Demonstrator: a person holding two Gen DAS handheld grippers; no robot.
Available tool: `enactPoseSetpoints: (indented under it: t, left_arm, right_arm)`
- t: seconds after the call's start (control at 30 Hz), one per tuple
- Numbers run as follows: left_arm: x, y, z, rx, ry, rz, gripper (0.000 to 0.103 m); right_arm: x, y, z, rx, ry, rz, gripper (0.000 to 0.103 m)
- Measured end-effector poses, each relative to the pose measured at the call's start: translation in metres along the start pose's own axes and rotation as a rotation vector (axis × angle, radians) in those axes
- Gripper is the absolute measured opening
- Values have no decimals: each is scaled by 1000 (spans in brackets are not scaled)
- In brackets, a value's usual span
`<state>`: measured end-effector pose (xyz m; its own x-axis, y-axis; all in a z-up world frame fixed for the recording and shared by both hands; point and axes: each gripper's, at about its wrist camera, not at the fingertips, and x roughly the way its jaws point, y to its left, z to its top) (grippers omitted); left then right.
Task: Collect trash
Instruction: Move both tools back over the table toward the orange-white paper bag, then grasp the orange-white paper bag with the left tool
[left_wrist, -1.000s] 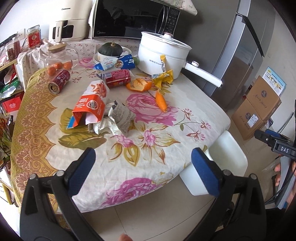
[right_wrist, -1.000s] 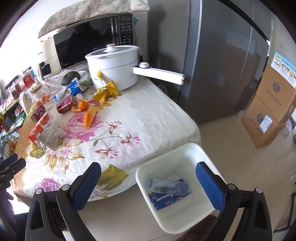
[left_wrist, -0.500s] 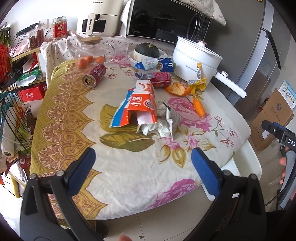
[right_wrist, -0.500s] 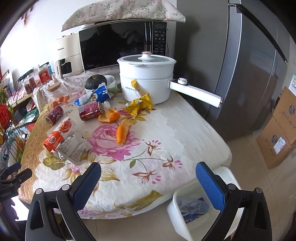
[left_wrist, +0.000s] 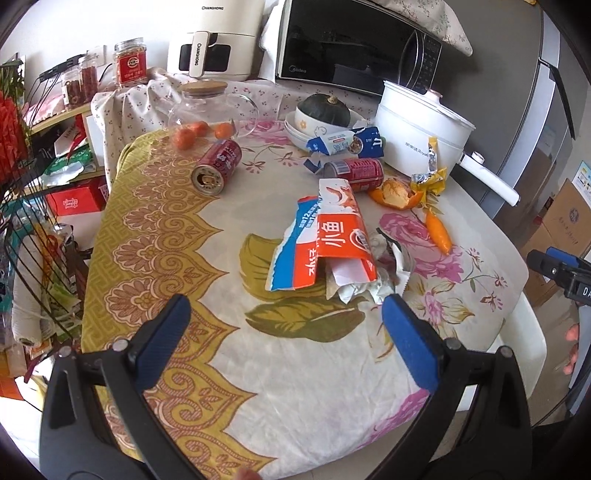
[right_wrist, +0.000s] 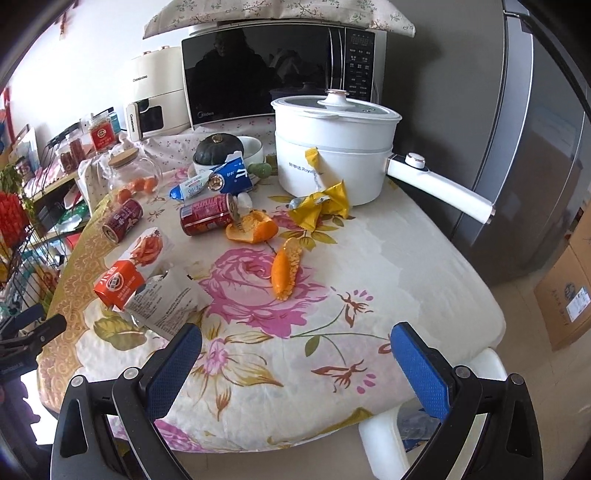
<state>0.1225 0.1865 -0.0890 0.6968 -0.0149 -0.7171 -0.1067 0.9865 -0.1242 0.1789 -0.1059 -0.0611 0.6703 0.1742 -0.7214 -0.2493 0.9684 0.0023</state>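
**Blue-padded grippers spread over littered table**

Blue pads stand wide apart on both tools, nothing between them. The left gripper (left_wrist: 286, 319) hovers above the near table edge; the right gripper (right_wrist: 295, 349) hangs over the corner above the white bin (right_wrist: 384, 439). Bare floral tablecloth (left_wrist: 295, 354) lies just ahead. Beyond it, the orange snack packet (left_wrist: 340, 240) lies flat, long axis running away from the viewer, torn mouth nearest. Crumpled wrappers (left_wrist: 384, 269) touch its right side. Farther off, two red cans (left_wrist: 218, 166) lie tipped, near orange peel (right_wrist: 282, 271). The white pot (right_wrist: 332, 147) stands at the rear.
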Motion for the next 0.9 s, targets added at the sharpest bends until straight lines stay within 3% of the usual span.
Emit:
enactPoseSetpoints:
  t: [0.1, 0.23, 0.4, 0.6, 0.67, 0.9]
  left_arm:
    - [12, -6, 3, 44, 14, -11, 103]
    - [22, -15, 8, 18, 13, -102, 103]
    - [37, -36, 20, 61, -2, -115, 102]
    - [62, -35, 27, 36, 23, -177, 75]
    - [67, -35, 28, 42, 39, -190, 53]
    - [55, -29, 22, 41, 9, -209, 47]
  right_arm:
    - [8, 0, 2, 16, 23, 17, 103]
    - [18, 2, 4, 32, 49, 34, 103]
    - [24, 5, 4, 31, 64, 32, 103]
    - [28, 7, 4, 33, 75, 35, 103]
    - [31, 10, 4, 30, 80, 42, 103]
    - [42, 32, 2, -9, 89, 63, 103]
